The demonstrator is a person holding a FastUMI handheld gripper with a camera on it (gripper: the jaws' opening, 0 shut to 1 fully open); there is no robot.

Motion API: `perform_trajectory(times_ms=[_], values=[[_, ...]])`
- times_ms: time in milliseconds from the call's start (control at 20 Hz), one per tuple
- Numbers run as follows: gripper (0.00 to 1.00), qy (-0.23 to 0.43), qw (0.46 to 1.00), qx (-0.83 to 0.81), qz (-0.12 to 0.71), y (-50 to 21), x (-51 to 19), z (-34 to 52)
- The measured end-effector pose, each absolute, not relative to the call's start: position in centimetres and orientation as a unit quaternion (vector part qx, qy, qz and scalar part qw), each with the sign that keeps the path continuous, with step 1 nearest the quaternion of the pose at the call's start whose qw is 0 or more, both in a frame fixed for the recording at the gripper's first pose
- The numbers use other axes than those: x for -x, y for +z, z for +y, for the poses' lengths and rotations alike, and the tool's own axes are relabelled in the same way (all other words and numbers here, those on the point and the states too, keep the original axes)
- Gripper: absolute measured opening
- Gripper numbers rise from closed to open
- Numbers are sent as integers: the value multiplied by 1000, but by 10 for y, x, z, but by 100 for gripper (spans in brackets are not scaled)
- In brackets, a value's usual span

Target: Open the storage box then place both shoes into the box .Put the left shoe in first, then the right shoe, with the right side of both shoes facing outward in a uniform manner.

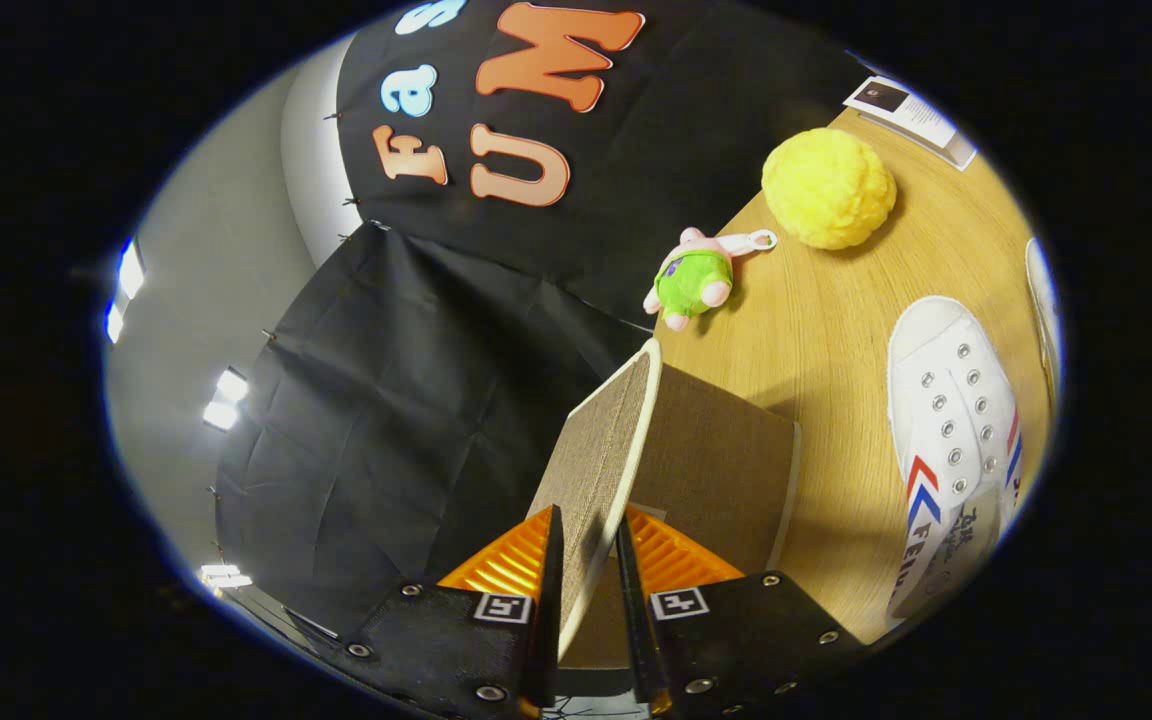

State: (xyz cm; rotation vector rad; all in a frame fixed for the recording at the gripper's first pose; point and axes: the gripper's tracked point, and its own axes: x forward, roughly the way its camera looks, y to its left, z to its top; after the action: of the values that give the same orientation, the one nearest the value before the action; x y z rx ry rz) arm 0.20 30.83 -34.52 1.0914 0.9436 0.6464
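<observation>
My gripper [588, 545] is shut on the edge of the storage box lid [601, 440], a brown fabric panel with a pale rim, which is lifted and stands tilted up between my fingers. The brown box body [721, 475] lies just beyond the fingers on the wooden table [816, 300]. A white lace-up shoe [951, 430] with red and blue stripes lies on the table beside the box. The edge of a second white shoe [1041, 300] shows farther out past the first one.
A yellow fluffy ball [828, 188] and a small pink and green plush toy [698, 278] lie on the table beyond the box. A white card [911, 115] stands at the table's far end. Black cloth hangs behind the table.
</observation>
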Motion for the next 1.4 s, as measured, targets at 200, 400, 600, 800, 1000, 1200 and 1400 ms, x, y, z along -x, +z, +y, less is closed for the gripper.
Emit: perform_trajectory(times_ms=[200, 400, 600, 800, 1000, 1200, 1400], values=[[9, 289, 700, -508, 412, -316, -11, 309], [10, 298, 713, -504, 386, -271, -23, 320], [11, 310, 733, -481, 367, -230, -37, 348], [13, 324, 750, -453, 357, -201, -52, 388], [13, 333, 753, -438, 360, -189, -56, 433], [13, 334, 765, -420, 355, -177, -60, 478], [25, 334, 798, -372, 337, -180, -65, 519]])
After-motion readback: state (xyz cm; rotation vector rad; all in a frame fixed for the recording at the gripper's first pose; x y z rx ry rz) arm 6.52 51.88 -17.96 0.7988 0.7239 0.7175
